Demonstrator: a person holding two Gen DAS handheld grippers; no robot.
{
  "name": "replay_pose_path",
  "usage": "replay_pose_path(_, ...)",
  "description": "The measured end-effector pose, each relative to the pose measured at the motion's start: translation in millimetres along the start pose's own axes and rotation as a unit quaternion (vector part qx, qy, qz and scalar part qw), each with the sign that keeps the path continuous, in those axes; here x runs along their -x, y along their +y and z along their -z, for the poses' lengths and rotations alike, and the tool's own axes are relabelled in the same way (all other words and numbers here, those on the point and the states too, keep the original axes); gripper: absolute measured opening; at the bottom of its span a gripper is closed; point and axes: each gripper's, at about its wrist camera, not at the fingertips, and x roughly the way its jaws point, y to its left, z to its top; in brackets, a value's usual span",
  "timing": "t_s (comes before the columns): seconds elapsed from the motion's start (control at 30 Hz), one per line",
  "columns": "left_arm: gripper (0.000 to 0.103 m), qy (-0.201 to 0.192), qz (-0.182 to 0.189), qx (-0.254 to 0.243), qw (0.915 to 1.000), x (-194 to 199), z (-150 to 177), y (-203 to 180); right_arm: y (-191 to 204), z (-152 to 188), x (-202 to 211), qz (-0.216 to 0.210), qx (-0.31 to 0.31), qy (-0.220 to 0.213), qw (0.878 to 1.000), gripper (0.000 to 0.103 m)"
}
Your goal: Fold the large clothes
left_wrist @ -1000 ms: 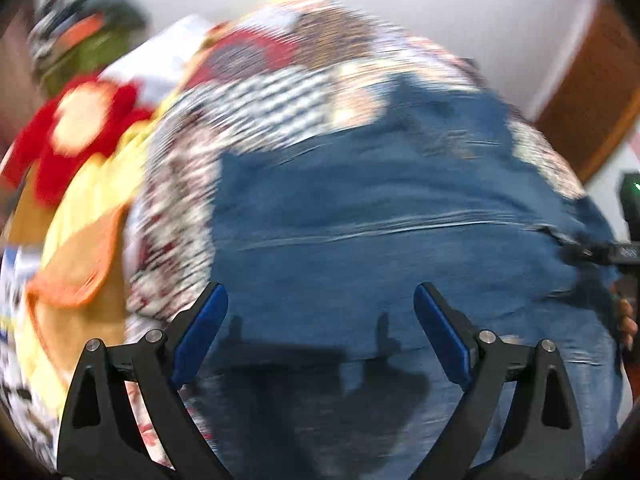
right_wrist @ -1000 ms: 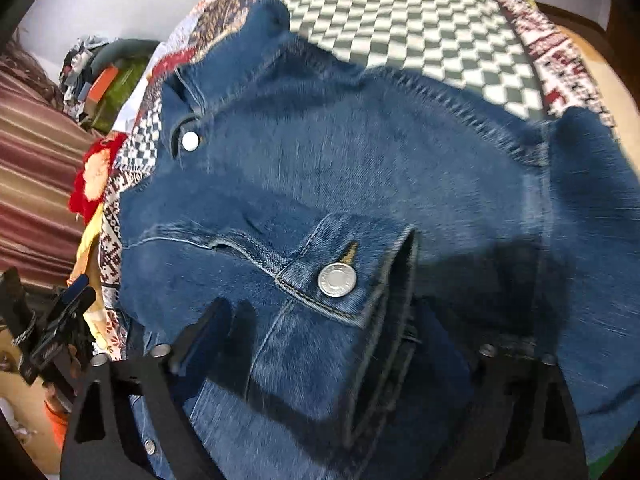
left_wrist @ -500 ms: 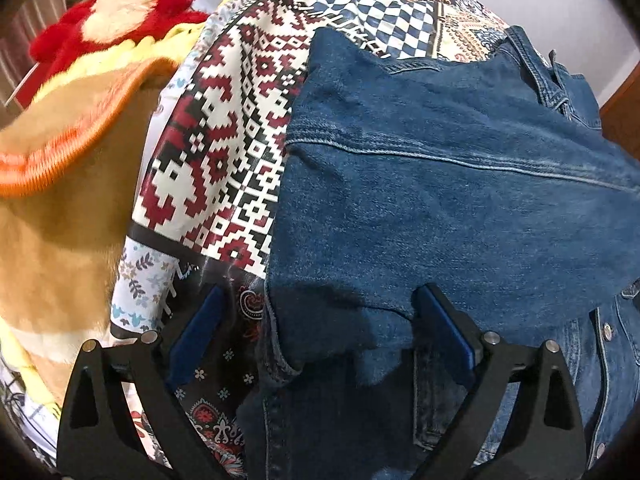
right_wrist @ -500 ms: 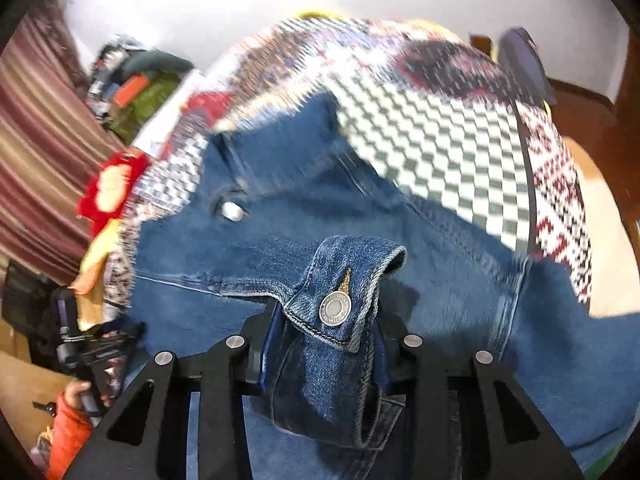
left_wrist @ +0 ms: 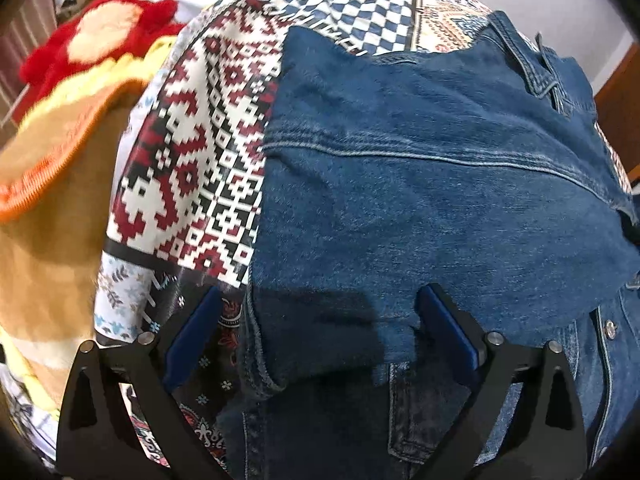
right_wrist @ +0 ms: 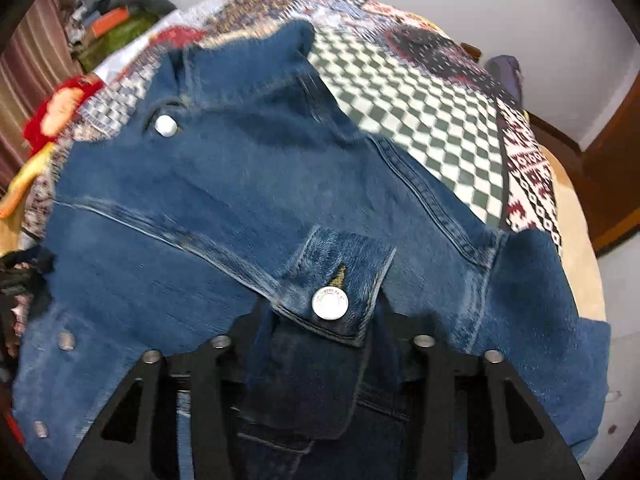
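Note:
A blue denim jacket [left_wrist: 420,200] lies spread on a patterned bedspread [left_wrist: 192,152]. My left gripper [left_wrist: 320,320] hangs open and wide just above the jacket's folded left edge. Its left finger is over the bedspread and its right finger over the denim. In the right wrist view the jacket [right_wrist: 200,208] fills the middle. The buttoned sleeve cuff [right_wrist: 336,280] sits between the jaws of my right gripper [right_wrist: 324,320]. Those jaws are opening, and the fabric still fills the gap and touches both fingers. The cuff hides the fingertips.
A red and yellow plush blanket [left_wrist: 100,36] is heaped left of the bedspread. Folded clothes [right_wrist: 116,24] are piled at the far left by a striped curtain. The green checked part of the bedspread [right_wrist: 420,112] lies beyond the jacket. Wooden furniture [right_wrist: 616,152] stands at right.
My left gripper came down close over the jacket's left edge. My right gripper closed on the cuff, carried it along, and now stands wider around it.

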Motion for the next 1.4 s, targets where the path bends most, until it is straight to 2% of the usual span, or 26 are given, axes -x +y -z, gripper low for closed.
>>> replay_pose_path(0.07,0.102,0.001,0.008,0.010,0.9999,-1.5,1.1,3.9,-5.4,0.8,-1.6,0.015,-0.011,0.003,1.000,0.074)
replay_pose_path(0.1,0.102,-0.001,0.007,0.009,0.9999,-1.2,1.5,3.8,-8.9,0.7,-1.0,0.018,-0.018,0.005,1.000,0.076)
replay_pose_path(0.37,0.102,-0.001,-0.029,-0.003,0.9996,9.8,4.5,-4.0,-21.6,8.6,20.6,-0.022,-0.042,0.014,0.999,0.078)
replay_pose_path(0.47,0.102,-0.018,-0.047,-0.025,0.9984,28.4,-0.2,-14.6,-24.7,11.1,48.6,-0.026,-0.043,-0.011,0.999,0.078)
replay_pose_path(0.57,0.102,-0.044,-0.048,-0.053,0.9965,52.6,-6.7,-30.5,-35.4,13.5,81.6,-0.024,-0.046,-0.048,0.997,0.078)
replay_pose_path(0.67,0.102,-0.078,-0.035,-0.077,0.9934,82.3,-16.6,-53.8,-56.0,17.4,114.2,-0.026,-0.066,-0.085,0.994,0.078)
replay_pose_path(0.77,0.102,-0.110,-0.003,-0.097,0.9892,109.0,-31.7,-84.9,-82.8,25.6,142.3,-0.024,-0.097,-0.114,0.988,0.078)
replay_pose_path(0.93,0.102,-0.130,0.055,-0.133,0.9811,128.5,-50.0,-138.5,-135.1,49.6,172.5,-0.011,-0.156,-0.141,0.978,0.078)
replay_pose_path(1.07,0.102,-0.122,0.079,-0.175,0.9737,118.2,-58.8,-192.8,-179.7,77.7,175.9,-0.001,-0.215,-0.142,0.966,0.079)
replay_pose_path(1.17,0.102,-0.106,0.088,-0.199,0.9704,102.0,-56.4,-223.7,-214.7,104.3,163.1,-0.013,-0.272,-0.125,0.954,0.079)
replay_pose_path(1.3,0.102,-0.070,0.095,-0.224,0.9675,70.9,-46.1,-257.4,-257.7,142.1,126.3,-0.051,-0.363,-0.078,0.927,0.079)
replay_pose_path(1.4,0.102,-0.037,0.098,-0.227,0.9683,44.7,-40.2,-270.2,-278.9,167.3,99.0,-0.076,-0.412,-0.051,0.906,0.079)
